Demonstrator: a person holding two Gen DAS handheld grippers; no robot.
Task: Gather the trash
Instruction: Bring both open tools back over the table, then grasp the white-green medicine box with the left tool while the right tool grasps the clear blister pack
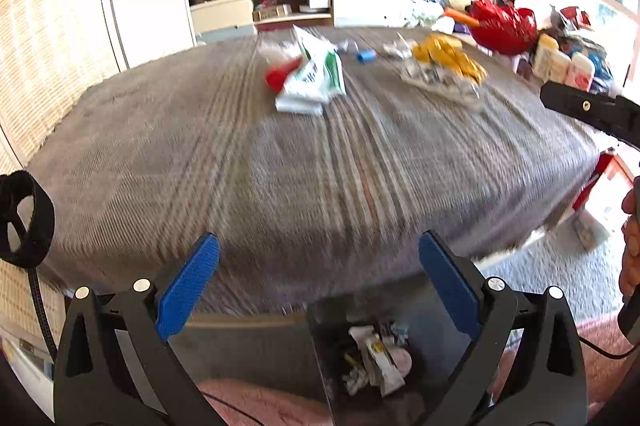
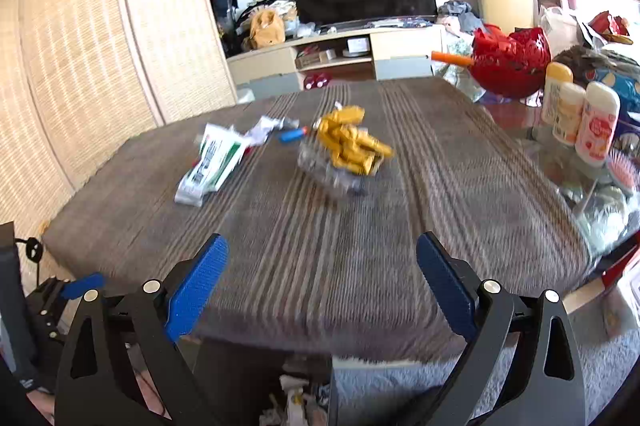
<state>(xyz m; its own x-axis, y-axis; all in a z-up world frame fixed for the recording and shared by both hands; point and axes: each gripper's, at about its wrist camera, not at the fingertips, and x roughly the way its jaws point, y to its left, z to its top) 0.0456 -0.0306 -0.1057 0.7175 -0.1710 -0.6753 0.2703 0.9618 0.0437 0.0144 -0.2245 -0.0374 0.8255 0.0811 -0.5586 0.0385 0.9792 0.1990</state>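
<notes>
Below my left gripper (image 1: 319, 280) sits the bin (image 1: 360, 358), already holding crumpled scraps. Its jaws stand wide apart with nothing between them. Beyond, on the counter (image 1: 200, 166), lie the green-and-white wrapper (image 1: 312, 78), a red scrap (image 1: 278, 76) beside it, a blue cap (image 1: 366, 55) and the yellow packet (image 1: 448, 56) on clear plastic.

From my right wrist, the right gripper (image 2: 322, 280) is likewise wide open and empty, above the counter's near edge. The packet (image 2: 354, 142) sits mid-counter, the wrapper (image 2: 212, 162) well to its left, the cap (image 2: 292, 135) between them.

I judge a drop is done and the next pick is due: reach forward, take one piece each, close gently on the flimsy plastic.
</notes>
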